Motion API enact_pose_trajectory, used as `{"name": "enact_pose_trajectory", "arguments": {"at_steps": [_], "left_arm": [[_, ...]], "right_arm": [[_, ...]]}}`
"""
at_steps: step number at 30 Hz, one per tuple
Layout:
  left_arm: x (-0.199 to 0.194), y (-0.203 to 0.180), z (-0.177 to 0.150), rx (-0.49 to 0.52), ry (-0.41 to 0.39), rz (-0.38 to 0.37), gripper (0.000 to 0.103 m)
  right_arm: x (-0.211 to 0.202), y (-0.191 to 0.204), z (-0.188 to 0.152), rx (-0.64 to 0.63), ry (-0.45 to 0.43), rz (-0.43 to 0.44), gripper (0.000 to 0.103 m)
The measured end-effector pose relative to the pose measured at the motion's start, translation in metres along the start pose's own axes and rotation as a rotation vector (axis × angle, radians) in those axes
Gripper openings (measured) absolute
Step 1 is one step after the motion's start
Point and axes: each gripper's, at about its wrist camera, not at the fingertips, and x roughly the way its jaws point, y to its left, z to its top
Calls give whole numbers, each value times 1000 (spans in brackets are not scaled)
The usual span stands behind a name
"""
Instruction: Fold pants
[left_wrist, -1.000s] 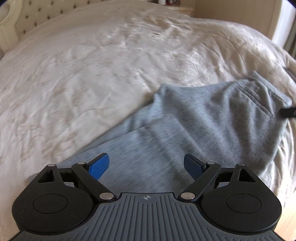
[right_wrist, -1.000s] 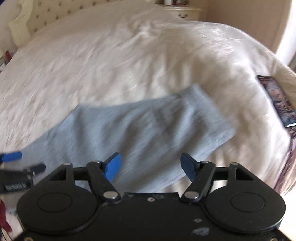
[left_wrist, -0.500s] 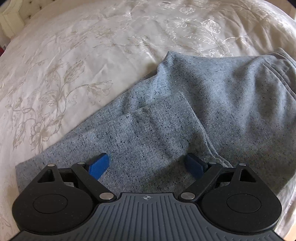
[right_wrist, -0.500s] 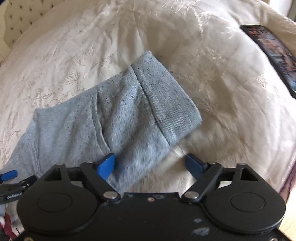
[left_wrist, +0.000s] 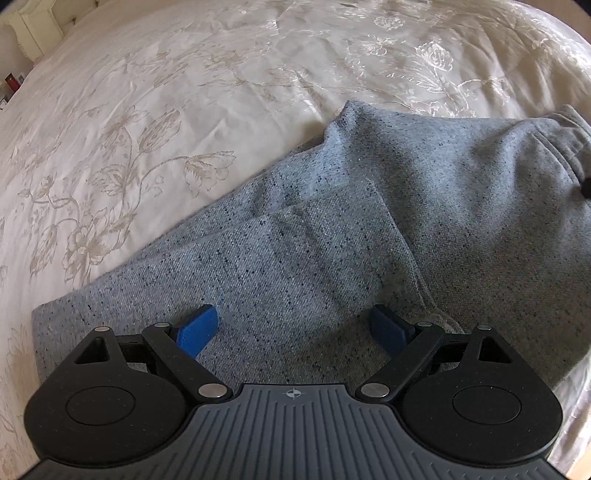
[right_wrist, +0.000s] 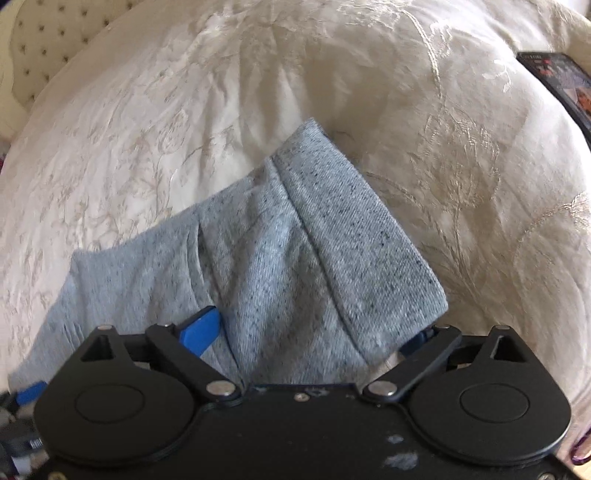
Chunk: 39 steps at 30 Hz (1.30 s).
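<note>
Grey speckled pants (left_wrist: 369, 221) lie on a cream bed, one leg folded over the other. My left gripper (left_wrist: 295, 328) is open, low over the leg end, with the cloth between its blue pads (left_wrist: 197, 328). In the right wrist view the pants' waistband (right_wrist: 354, 236) lies in front of me. My right gripper (right_wrist: 306, 332) is open and straddles the waist end; its left pad (right_wrist: 201, 330) rests on the cloth, its right pad is mostly hidden behind the waistband corner.
The cream floral bedspread (left_wrist: 184, 110) stretches all around the pants. A tufted headboard (right_wrist: 44, 48) stands at the far left. A dark magazine (right_wrist: 561, 81) lies near the bed's right edge. The left gripper's blue tip (right_wrist: 31, 393) shows at the lower left.
Both grippers have dropped down and closer to the pants. The left moved toward the leg end, the right toward the waistband. Both stay open.
</note>
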Motion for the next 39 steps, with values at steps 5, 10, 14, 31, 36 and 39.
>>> {"name": "enact_pose_trajectory", "arguments": {"at_steps": [5,10,14,31,36,39], "left_arm": [[1,0,1,-6,1,2,91],[-1,0,2,-13,-2,-3,90],[3,1,3,-18,-6,-6,91],[-56,159,-43,-429,-117,-40,87],[-56,240,-95,-571,-36,28,86],[-60,266,-111,-554,-23,7,86]], "right_arm": [[7,-14,15,77,-17,50,89],[0,-13,31,71,-38,82,31],[-35,26,37,-154,-103,66,28],[-136,324,-93,-903,-219,385,2],[-91,381,-167,-996,-95,406,6],[-74,386,-176,-968,-83,329,25]]}}
